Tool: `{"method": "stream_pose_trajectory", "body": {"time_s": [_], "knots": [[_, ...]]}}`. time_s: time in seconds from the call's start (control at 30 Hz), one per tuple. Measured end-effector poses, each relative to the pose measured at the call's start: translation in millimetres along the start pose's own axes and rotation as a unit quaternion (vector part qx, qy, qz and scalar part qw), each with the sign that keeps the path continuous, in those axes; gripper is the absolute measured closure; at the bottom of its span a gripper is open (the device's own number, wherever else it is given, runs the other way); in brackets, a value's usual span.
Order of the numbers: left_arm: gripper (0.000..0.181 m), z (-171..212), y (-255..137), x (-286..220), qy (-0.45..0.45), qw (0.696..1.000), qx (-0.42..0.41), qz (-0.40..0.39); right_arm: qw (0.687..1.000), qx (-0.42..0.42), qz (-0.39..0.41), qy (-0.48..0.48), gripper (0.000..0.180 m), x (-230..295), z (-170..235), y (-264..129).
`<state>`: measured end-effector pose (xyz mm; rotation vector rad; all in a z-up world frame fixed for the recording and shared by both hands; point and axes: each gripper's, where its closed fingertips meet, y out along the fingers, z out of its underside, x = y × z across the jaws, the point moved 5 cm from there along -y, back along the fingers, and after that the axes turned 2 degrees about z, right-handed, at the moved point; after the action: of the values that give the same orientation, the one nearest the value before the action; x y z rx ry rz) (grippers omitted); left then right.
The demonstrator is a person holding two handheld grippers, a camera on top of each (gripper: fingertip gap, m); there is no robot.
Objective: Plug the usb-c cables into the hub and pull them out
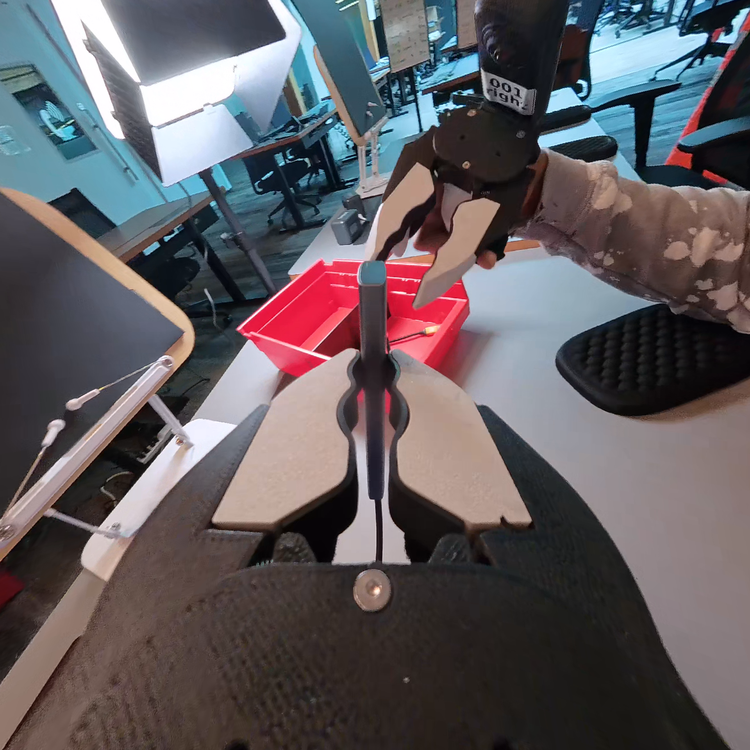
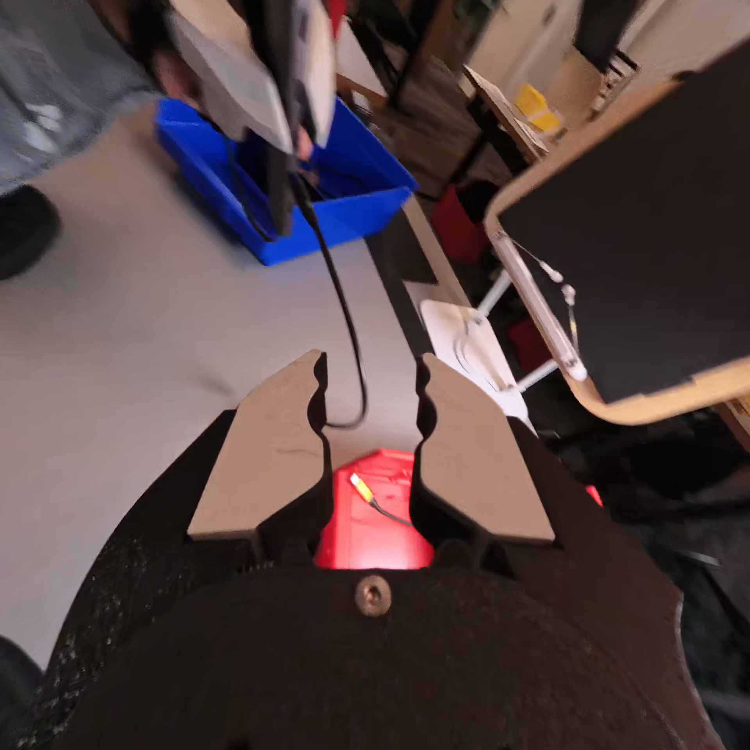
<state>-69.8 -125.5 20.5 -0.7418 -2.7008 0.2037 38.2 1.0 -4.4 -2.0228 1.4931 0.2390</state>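
Note:
My left gripper [image 1: 373, 359] is shut on the dark grey hub [image 1: 371, 316], which sticks out forward edge-on between the fingers, its black lead running back under me. In the right wrist view the left gripper [image 2: 302, 142] shows at the top, blurred, with the hub [image 2: 280, 182] and its lead [image 2: 345, 308] hanging down. My right gripper [image 2: 371, 361] is open and empty above the red bin [image 2: 367, 539]. In the left wrist view the right gripper [image 1: 395, 280] hovers over the red bin [image 1: 308, 320] beyond the hub's end. A usb-c cable with a yellow plug lies in the bin [image 1: 430, 331], [image 2: 361, 487].
A blue bin [image 2: 349, 215] stands on the white table [image 2: 142, 324] behind the left gripper. Black panels with wooden rims [image 1: 61, 324], [image 2: 633, 264] stand on white stands at the table's edge. A black mesh armrest [image 1: 657, 365] lies at the right. A sleeved arm [image 1: 633, 239] holds the right gripper. The tips of one gripper are about 10 centimetres away from the tips of the other. My right gripper's tips are some 30 centimetres from the black mesh armrest [image 1: 657, 365].

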Motion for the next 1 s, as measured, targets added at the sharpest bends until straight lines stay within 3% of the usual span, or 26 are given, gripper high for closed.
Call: {"method": "stream_pose_trajectory", "body": {"time_s": [0.17, 0.3, 0.4, 0.5, 0.7, 0.9, 1.0], "knots": [[0.171, -2.3, 17.6, -18.0, 0.021, 0.999, 0.01, 0.038, 0.997, 0.0, -0.064, -0.053, 0.141, 39.0, -21.7, 37.2], [0.17, -1.0, 26.9, -26.7, 0.028, 0.998, 0.024, 0.054, 0.995, -0.027, -0.078, -0.052, 0.171, 47.9, -28.9, 47.6], [0.169, -2.7, 25.4, -27.8, 0.027, 0.998, 0.012, 0.06, 0.994, -0.046, -0.091, -0.036, 0.173, 48.4, -29.8, 42.7], [0.15, 2.3, 22.8, -32.6, 0.024, 0.995, 0.018, 0.092, 0.994, -0.059, -0.089, -0.025, 0.173, 45.0, -30.9, 33.8], [0.17, 5.7, 33.5, -36.1, 0.068, 0.994, 0.035, 0.077, 0.993, -0.074, -0.089, -0.028, 0.173, 47.5, -32.7, 19.1], [0.17, 10.6, 34.8, -40.9, 0.09, 0.989, 0.065, 0.098, 0.995, -0.057, -0.081, -0.03, 0.173, 55.4, -27.6, 17.4], [0.17, 20.5, 3.5, -9.1, 0.08, 0.992, 0.098, 0.012, 0.998, -0.047, -0.039, -0.004, 0.173, 33.6, -7.2, -9.0]]}}
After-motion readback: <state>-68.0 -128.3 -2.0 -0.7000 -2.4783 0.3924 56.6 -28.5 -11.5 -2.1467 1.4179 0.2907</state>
